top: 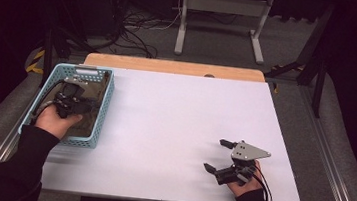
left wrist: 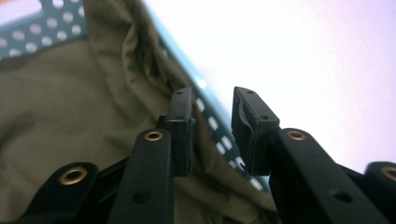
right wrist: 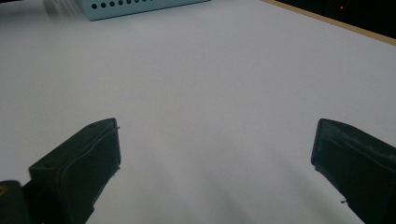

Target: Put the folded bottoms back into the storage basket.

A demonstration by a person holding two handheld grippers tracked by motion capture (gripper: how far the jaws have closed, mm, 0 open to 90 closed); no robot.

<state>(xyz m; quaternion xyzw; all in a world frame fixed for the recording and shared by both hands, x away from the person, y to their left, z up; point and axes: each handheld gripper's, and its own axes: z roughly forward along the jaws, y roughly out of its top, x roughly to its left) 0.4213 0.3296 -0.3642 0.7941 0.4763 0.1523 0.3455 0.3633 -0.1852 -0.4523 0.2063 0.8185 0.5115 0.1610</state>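
My left hand-held gripper (top: 73, 100) is inside the blue basket (top: 102, 110), which stands at the left edge of the counter (top: 178, 130), and its jaws are a little apart. The olive cloth (left wrist: 60, 116) lies in the basket, bunched against the wall nearest the middle of the counter. One fold runs between my jaws, but the pads do not press it, so I judge that I hold nothing now. The step in hand looks like leaving the cloth in the basket. To do it well, I should open a bit wider and lift straight up, so that no fold catches on a pad and comes out again. My right hand-held gripper (top: 217, 156) rests near the front right corner, wide open and empty.
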